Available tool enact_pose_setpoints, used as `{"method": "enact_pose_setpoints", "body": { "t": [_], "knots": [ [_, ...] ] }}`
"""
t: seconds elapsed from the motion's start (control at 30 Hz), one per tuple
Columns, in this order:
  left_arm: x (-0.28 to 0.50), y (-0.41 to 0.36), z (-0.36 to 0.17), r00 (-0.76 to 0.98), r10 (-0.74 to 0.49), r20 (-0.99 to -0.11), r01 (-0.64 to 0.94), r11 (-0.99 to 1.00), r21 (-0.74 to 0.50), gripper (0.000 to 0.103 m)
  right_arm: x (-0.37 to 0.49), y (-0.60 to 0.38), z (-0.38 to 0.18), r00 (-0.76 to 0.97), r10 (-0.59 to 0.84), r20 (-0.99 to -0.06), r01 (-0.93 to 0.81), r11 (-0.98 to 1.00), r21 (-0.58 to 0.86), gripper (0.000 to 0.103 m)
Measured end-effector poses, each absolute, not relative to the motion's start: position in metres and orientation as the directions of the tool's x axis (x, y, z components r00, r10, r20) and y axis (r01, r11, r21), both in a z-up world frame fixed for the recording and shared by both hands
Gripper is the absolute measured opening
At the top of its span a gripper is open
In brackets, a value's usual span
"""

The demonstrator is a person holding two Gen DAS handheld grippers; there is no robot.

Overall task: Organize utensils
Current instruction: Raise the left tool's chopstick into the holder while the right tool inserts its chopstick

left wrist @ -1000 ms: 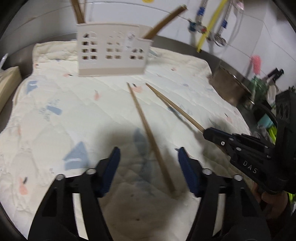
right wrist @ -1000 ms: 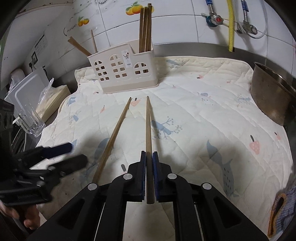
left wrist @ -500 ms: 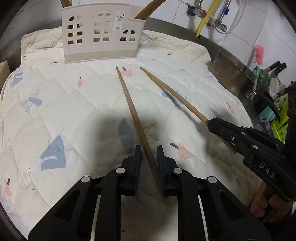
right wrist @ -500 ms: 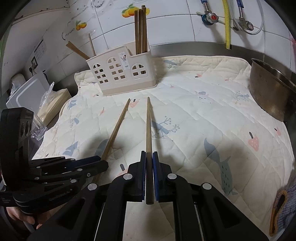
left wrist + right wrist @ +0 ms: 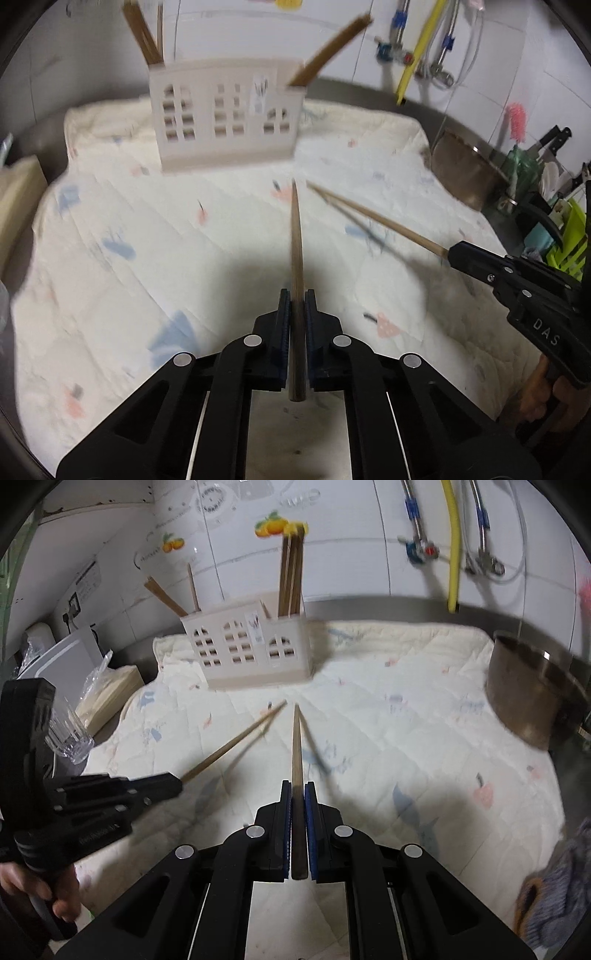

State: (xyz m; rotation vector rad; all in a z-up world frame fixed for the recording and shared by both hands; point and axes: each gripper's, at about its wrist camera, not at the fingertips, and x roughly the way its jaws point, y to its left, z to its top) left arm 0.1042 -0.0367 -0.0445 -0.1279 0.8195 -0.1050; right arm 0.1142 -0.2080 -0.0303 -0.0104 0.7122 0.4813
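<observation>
Since half a second ago: left hand-held gripper (image 5: 295,321) lifted thin brown wooden chopstick (image 5: 296,240) off quilted cream mat (image 5: 110,229); right hand-held gripper (image 5: 298,812) clamps its twin (image 5: 296,746). Risk: tips colliding near cream windowed plastic holder (image 5: 247,650). Long axes forward, tips holderward.

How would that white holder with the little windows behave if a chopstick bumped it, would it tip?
Probably it would slide rather than tip: the white holder is wide and low, standing flat on the quilted cloth. It looks like thin, cut-out plastic, so likely light. The tall chopsticks leaning out of it could raise its balance a little.
</observation>
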Motion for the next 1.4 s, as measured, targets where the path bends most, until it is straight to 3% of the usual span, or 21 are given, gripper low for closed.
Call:
{"method": "enact_pose_setpoints", "body": {
  "t": [0.3, 0.87, 1.23, 1.4],
  "knots": [
    [0.109, -0.019, 0.018, 0.786, -0.136, -0.603, 0.089, 0.990, -0.108, 0.006, 0.117, -0.199, 0.020, 0.724, 0.438, -0.533, -0.464, 0.881, 0.094, 0.007],
    [0.152, 0.023, 0.096, 0.832, -0.172, -0.527, 0.121, 0.984, -0.130, 0.005, 0.164, -0.157, 0.124, 0.705, 0.547, -0.452, -0.606, 0.795, 0.017, 0.007],
    [0.182, 0.046, 0.185, 0.911, -0.087, -0.403, 0.077, 0.996, -0.041, 0.005, 0.206, -0.139, 0.188, 0.710, 0.576, -0.405, -0.626, 0.780, 0.012, 0.007],
    [0.213, 0.063, 0.204, 0.926, -0.052, -0.375, 0.031, 0.998, -0.063, 0.005, 0.230, -0.133, 0.201, 0.728, 0.566, -0.387, -0.609, 0.793, 0.015, 0.007]
  ]
}}
